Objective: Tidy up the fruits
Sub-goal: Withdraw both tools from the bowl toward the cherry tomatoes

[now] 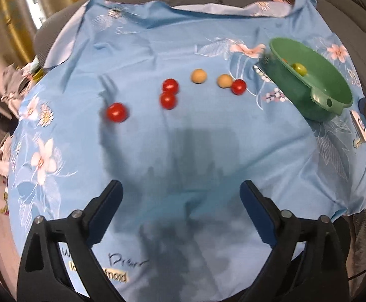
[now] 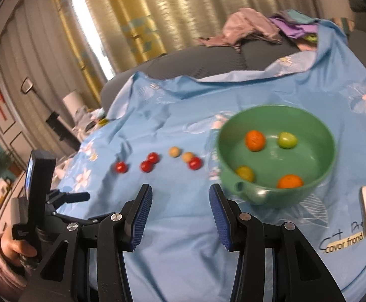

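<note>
Left hand-held gripper [image 1: 180, 196] hangs with its jaws wide apart and nothing between them, above bare cloth on the near side of the fruit row. Right hand-held gripper [image 2: 180, 201] has its jaws partly apart, also empty, just short of the green bowl [image 2: 329, 156]. Loose fruit lies in a row beyond the left jaws: four red cherry tomatoes, one at the left [image 1: 117, 112], two touching near the middle [image 1: 168, 100], one at the right [image 1: 238, 87] touching a tan round fruit [image 1: 224, 80], and a second tan fruit [image 1: 198, 76] standing alone. The bowl, at the right end of the row, already contains two orange fruits [image 2: 255, 140], one green [image 2: 287, 140] and one yellow-green [image 2: 245, 173]. Judged handling: each fruit is light, smooth, round and prone to roll; the tomatoes bruise easily. Grip across the widest part with minimal pressure. Supporting surface is a soft, wrinkled blue floral sheet [image 1: 157, 50] over grey cushions [image 2: 208, 60], not rigid. Beyond lie piled clothes [image 2: 253, 30] and gold curtains [image 2: 142, 17].
</note>
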Tool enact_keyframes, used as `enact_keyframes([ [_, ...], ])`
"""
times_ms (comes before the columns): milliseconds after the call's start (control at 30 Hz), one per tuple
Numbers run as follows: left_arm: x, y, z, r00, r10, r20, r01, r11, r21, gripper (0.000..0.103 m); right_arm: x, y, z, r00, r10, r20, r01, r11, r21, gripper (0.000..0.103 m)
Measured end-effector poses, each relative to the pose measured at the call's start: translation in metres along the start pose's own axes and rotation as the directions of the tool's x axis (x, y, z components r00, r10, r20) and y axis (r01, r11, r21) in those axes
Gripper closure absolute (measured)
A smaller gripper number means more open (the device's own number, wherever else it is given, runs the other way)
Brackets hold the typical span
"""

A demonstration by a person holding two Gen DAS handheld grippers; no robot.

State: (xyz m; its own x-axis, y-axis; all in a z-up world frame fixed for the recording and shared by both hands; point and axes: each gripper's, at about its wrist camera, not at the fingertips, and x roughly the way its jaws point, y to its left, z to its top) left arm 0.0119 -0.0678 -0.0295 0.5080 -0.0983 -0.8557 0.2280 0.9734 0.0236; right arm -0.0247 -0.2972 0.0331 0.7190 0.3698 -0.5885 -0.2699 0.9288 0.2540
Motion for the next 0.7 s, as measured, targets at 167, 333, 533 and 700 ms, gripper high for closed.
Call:
enact_keyframes([
  [167,-0.012,0.01,-0.005,0.999,-0.023,0.03,0.024,1.0,-0.014,0.004,0.002,0.024,0.0,1.0,-0.001,-0.023,0.0,0.999,-0.047,0.055],
  [333,-0.017,0.023,-0.012,0.998,-0.047,0.042,0.048,0.998,-0.029,0.001,0.009,0.039,0.001,0.998,-0.033,-0.05,0.03,0.998,-0.055,0.047],
  [533,-0.024,0.048,-0.018,0.995,-0.066,0.068,0.072,0.993,-0.092,0.001,0.016,0.056,0.0,0.997,-0.023,-0.079,0.015,0.994,-0.107,0.047],
  [700,-0.023,0.072,-0.026,0.993,-0.086,0.079,0.097,0.984,-0.151,0.001,0.03,0.059,-0.002,0.993,-0.028,-0.115,0.015,0.994,-0.108,0.047],
])
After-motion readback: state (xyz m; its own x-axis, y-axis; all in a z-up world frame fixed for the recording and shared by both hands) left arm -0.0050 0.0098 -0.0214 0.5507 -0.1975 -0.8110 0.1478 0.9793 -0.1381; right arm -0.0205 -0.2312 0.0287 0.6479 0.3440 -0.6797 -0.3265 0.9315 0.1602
